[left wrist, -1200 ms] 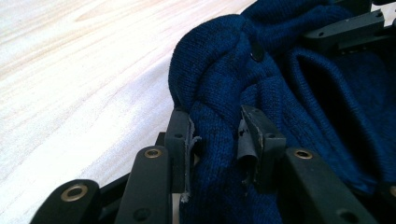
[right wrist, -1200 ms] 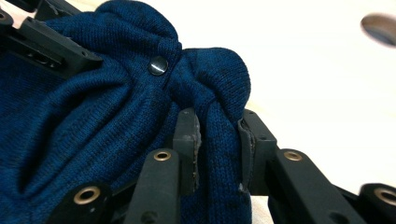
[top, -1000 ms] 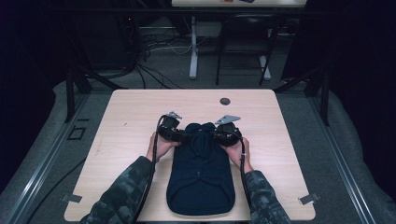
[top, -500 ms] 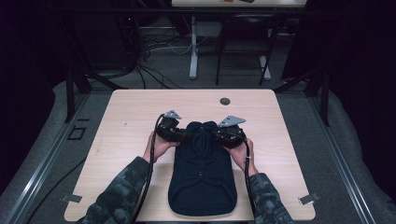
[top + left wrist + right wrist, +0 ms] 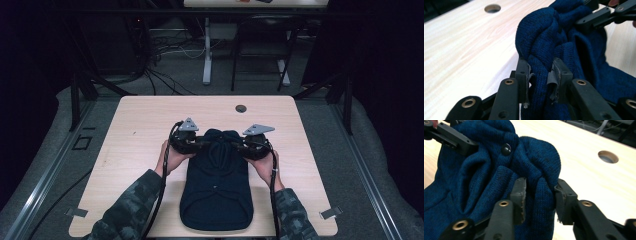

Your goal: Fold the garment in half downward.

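A dark blue knitted garment [image 5: 215, 195] lies lengthwise on the wooden table [image 5: 145, 125], its far end bunched and raised. My left gripper [image 5: 202, 145] comes in from the left, shut on a fold of that end; the knit [image 5: 554, 32] is squeezed between its pads [image 5: 540, 72]. From the right, my right gripper [image 5: 239, 145] holds another fold. Its jaws have just been opening a little, and the knit [image 5: 474, 175] still fills the gap between its pads [image 5: 540, 192]. A dark button [image 5: 506, 149] sits on the cloth above them.
A round cable hole [image 5: 241, 108] lies in the table beyond the garment. Bare tabletop stretches to both sides. Past the far edge stand desk legs and loose cables on the floor [image 5: 165, 55]. Both camouflage sleeves come in from the near edge.
Both hands have moved away from the person and upward, carrying the garment's far end. That end now stands higher and more bunched between the two grippers.
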A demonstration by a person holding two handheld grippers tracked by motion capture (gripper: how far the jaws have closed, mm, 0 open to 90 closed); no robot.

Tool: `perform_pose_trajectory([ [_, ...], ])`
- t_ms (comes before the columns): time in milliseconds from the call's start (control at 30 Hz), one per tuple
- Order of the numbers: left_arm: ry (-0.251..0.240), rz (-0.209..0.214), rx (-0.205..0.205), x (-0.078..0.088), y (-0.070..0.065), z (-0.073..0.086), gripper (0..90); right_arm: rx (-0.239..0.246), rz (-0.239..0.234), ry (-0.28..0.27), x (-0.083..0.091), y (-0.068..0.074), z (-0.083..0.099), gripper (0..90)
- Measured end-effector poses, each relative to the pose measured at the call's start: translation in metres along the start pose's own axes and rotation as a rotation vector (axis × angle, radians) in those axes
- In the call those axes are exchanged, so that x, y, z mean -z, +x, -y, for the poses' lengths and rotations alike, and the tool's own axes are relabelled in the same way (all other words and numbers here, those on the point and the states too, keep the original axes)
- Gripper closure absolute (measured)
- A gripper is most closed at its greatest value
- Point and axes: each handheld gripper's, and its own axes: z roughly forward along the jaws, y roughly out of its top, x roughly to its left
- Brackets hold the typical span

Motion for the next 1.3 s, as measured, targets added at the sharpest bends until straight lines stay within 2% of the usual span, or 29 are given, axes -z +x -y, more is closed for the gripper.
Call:
perform_pose_trajectory([
  [100,-0.011,-0.006,-0.025,0.002,-0.002,-0.002,71.1,-0.023,-0.025,0.008,0.001,-0.003,0.002,56.4],
  [167,-0.017,-0.007,-0.034,0.002,-0.003,-0.003,71.1,-0.041,-0.039,0.002,0.001,-0.005,0.003,56.1],
  [233,-0.019,-0.007,-0.04,0.003,-0.004,-0.003,71.1,-0.049,-0.044,0.004,0.003,-0.007,0.003,60.3],
  [333,-0.019,0.001,-0.04,0.004,-0.004,-0.003,71.0,-0.035,-0.042,-0.017,0.007,-0.007,0.003,69.0],
  [400,-0.016,0.029,-0.018,0.005,-0.003,-0.003,70.8,-0.003,-0.019,-0.032,0.009,-0.004,0.002,72.7],
  [533,0.003,0.059,-0.003,0.006,-0.004,-0.001,67.8,0.088,0.033,-0.057,0.014,0.006,0.001,76.4],
  [600,0.014,0.077,0.002,0.006,-0.004,-0.001,63.3,0.113,0.051,-0.08,0.016,0.01,0.001,76.8],
  [667,0.019,0.104,0.014,0.005,-0.004,0.0,53.6,0.134,0.057,-0.102,0.017,0.013,0.001,77.0],
  [767,0.035,0.117,0.008,0.003,-0.004,0.001,51.4,0.156,0.062,-0.12,0.019,0.015,0.0,77.0],
  [833,0.038,0.109,0.003,0.003,-0.005,0.001,54.9,0.169,0.057,-0.112,0.02,0.016,0.0,77.0],
  [900,0.034,0.1,0.005,0.003,-0.005,0.001,62.9,0.171,0.052,-0.112,0.021,0.015,0.0,76.8],
  [967,0.017,0.105,0.002,0.004,-0.005,0.002,66.3,0.17,0.044,-0.114,0.023,0.013,0.001,76.6],
  [1067,0.0,0.091,-0.025,0.004,-0.007,0.003,69.3,0.168,0.036,-0.11,0.025,0.012,0.002,75.5],
  [1167,-0.024,0.059,-0.055,0.006,-0.011,0.004,70.6,0.158,0.024,-0.104,0.027,0.011,0.003,73.3],
  [1233,-0.025,0.028,-0.064,0.008,-0.013,0.004,71.0,0.154,0.014,-0.099,0.029,0.009,0.003,72.6],
  [1300,-0.036,0.014,-0.073,0.009,-0.015,0.003,71.2,0.149,0.006,-0.094,0.031,0.009,0.002,71.7],
])
